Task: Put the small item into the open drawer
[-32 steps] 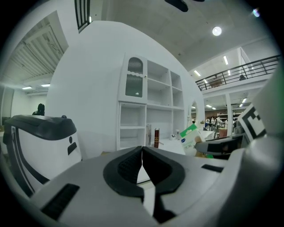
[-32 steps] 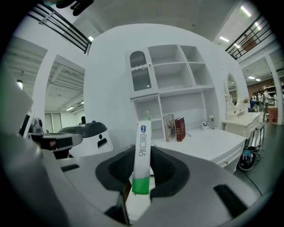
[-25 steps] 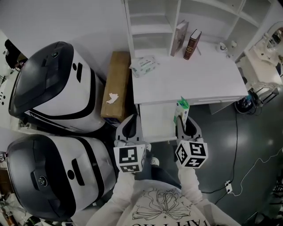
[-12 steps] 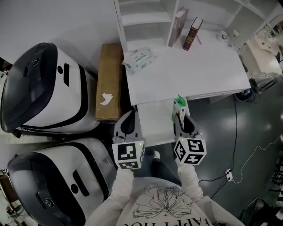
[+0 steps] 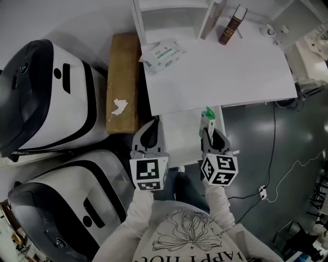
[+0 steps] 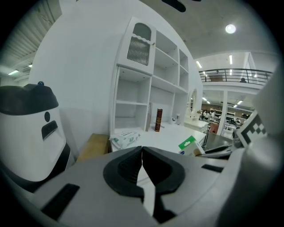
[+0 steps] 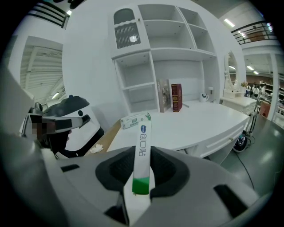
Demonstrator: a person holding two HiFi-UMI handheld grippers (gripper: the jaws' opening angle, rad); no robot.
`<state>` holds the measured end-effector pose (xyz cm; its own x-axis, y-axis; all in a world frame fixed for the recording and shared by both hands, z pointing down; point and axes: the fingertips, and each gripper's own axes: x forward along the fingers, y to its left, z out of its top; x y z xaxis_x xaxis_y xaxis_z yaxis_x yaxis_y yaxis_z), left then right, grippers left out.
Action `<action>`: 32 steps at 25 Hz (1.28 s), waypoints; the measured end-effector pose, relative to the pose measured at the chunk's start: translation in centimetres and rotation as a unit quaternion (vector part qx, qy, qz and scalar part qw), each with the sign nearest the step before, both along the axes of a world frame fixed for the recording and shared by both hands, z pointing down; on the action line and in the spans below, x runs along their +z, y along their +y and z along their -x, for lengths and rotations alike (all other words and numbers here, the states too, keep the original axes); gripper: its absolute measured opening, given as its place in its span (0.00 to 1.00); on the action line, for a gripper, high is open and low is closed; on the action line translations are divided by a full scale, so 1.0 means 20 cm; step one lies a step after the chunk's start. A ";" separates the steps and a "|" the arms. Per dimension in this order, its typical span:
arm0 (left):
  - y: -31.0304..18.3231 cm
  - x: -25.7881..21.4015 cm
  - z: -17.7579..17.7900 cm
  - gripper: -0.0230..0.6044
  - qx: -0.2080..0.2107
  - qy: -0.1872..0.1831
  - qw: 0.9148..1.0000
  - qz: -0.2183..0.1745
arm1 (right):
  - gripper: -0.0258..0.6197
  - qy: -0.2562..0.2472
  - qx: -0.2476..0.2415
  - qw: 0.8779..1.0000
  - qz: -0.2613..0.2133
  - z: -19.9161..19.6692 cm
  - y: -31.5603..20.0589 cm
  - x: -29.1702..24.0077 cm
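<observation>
The right gripper [image 7: 142,174] has its two dark, rounded fingers [image 7: 166,170] pressed on the small item [image 7: 142,150] – a thin, flat box, white with a green end and blue print. The box stands up tall between the fingers and pokes out past their tips. The left gripper [image 6: 142,153] has its fingers shut tight together, with nothing between them. Each gripper has a cube with black and white squares on its back. Seen from the head view, both grippers sit side by side over the open drawer [image 5: 179,134], which is white, smooth and shaped like a shallow box. The left gripper's tips are over the drawer's left edge, and the box in the right gripper's fingers is over the drawer's right part. Just past the fingertips is the desk [image 5: 225,77], flat, white and smooth. Farther out on it lies a soft pack of wipes [image 5: 161,55], white and green. Farther still – at the back, by the white shelves – stand a dark red book [image 5: 233,24] and a pale book [image 5: 216,13]. Out to the left of the left fingers lies a long brown cardboard box [image 5: 123,77] with a crumpled white paper [image 5: 119,106] on top.
</observation>
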<state>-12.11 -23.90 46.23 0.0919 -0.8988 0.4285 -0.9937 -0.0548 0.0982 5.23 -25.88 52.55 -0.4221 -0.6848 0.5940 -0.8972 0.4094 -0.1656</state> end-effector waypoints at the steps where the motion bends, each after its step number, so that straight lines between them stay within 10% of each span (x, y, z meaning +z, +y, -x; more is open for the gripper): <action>1: -0.01 0.02 0.00 0.05 0.002 0.001 1.000 0.002 | 0.19 0.003 0.000 1.000 0.005 0.00 -0.01 0.03; 32: -0.11 0.42 0.09 0.04 -0.005 0.021 0.998 0.067 | 0.19 0.071 0.033 0.974 0.211 0.04 -0.05 1.06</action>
